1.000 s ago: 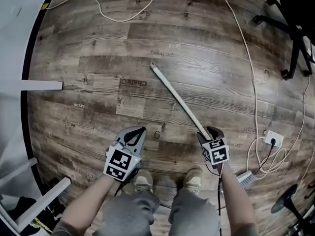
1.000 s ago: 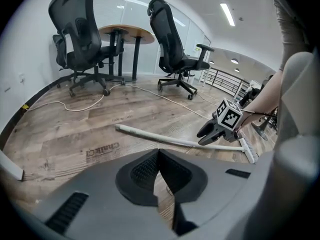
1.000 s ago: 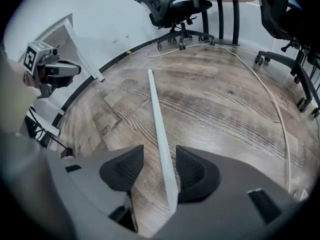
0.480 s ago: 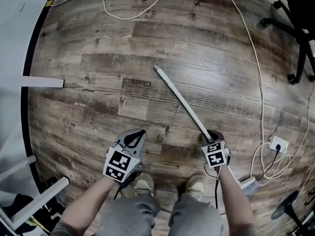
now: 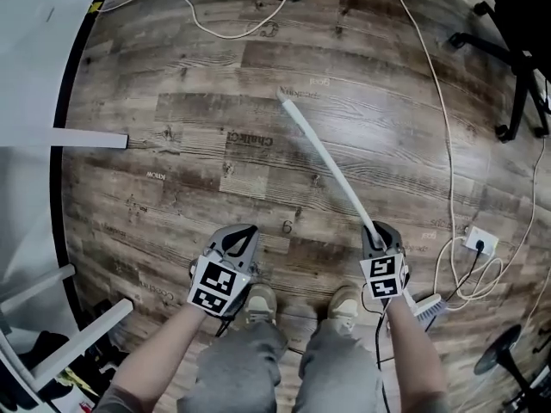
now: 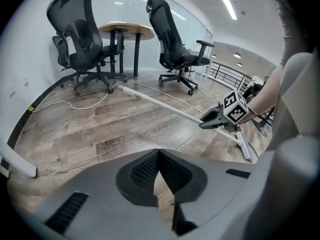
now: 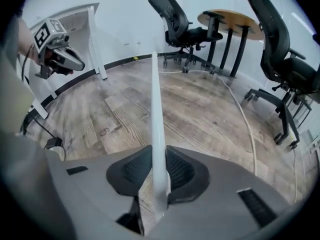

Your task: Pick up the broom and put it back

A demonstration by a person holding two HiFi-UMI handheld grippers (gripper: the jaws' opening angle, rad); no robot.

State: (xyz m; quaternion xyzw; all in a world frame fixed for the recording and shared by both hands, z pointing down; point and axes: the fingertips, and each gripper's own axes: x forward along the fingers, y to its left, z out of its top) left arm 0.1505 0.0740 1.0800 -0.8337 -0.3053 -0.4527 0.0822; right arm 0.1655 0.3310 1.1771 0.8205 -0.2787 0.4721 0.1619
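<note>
Hand-held gripper notes first: the right hand-held gripper has just been closing its jaws and now pinches the broom low on its white handle. In the right gripper view the handle runs straight up from between the pads. The left hand-held gripper sits lower centre-left in the head view, jaws pressed together with nothing between them, well apart from the broom.

Broom position: the handle slants from the lower right of the head view up to its tip near top centre. The brush head is at lower right, close to the floor. Cannot tell if it touches.

Progress, as a judgement:
- The grasp is made and the lift looks barely begun.
- Left to do: raise the whole broom clear, carry it, and set it back.
- No storage spot shows in any view.

Counts:
- One broom.
- Two hand-held grippers.
- Two office chairs in the left gripper view.
- Two shoes at bottom centre.
- One socket with looped cable at right.
</note>
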